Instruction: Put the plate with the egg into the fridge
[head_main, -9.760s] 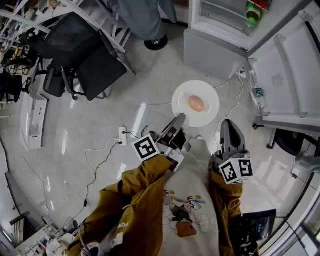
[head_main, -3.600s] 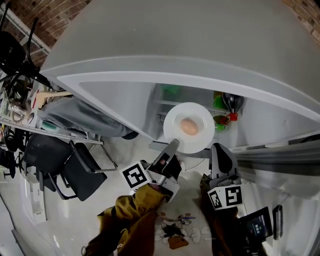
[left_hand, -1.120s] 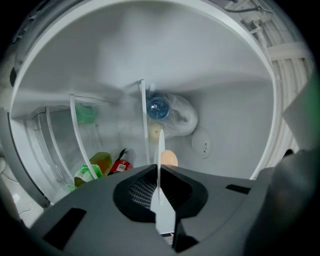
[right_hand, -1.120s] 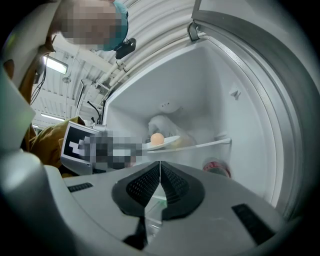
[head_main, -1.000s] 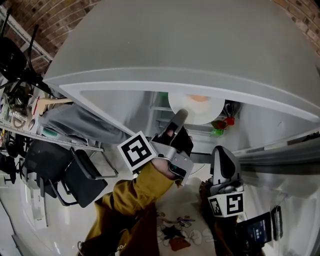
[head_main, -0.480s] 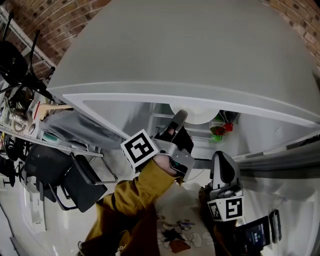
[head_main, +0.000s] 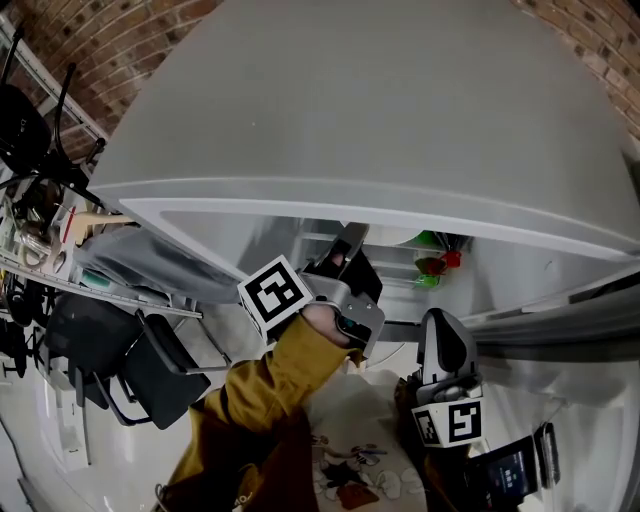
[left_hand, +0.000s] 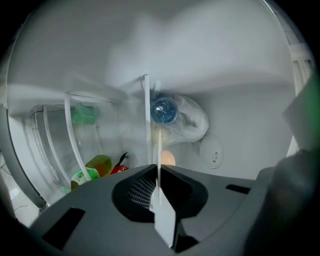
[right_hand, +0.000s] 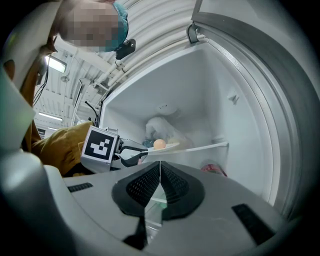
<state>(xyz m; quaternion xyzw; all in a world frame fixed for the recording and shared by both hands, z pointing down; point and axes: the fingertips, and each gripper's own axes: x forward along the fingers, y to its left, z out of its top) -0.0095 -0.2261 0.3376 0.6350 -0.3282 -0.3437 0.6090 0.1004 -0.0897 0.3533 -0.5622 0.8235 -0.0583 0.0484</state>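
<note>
- Two grippers show: our left gripper (left_hand: 159, 192) pinches the plate (left_hand: 159, 150) by its near rim, inside the fridge (head_main: 400, 100).
- Just beyond its jaws the egg (left_hand: 168, 158) lies on the plate, level with a shelf (right_hand: 210, 147); whether plate and shelf touch, we cannot tell.
- Our right gripper (right_hand: 160, 172) hangs lower, to the right of the left one, jaws pressed together on nothing.

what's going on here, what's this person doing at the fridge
A person is putting a white plate with an egg on it into the open fridge. The left gripper is clamped on the plate's rim and holds it inside the upper compartment, just over the shelf. Whether the plate has touched down cannot be told. The right gripper is shut on nothing and hangs low, outside the fridge.
</note>
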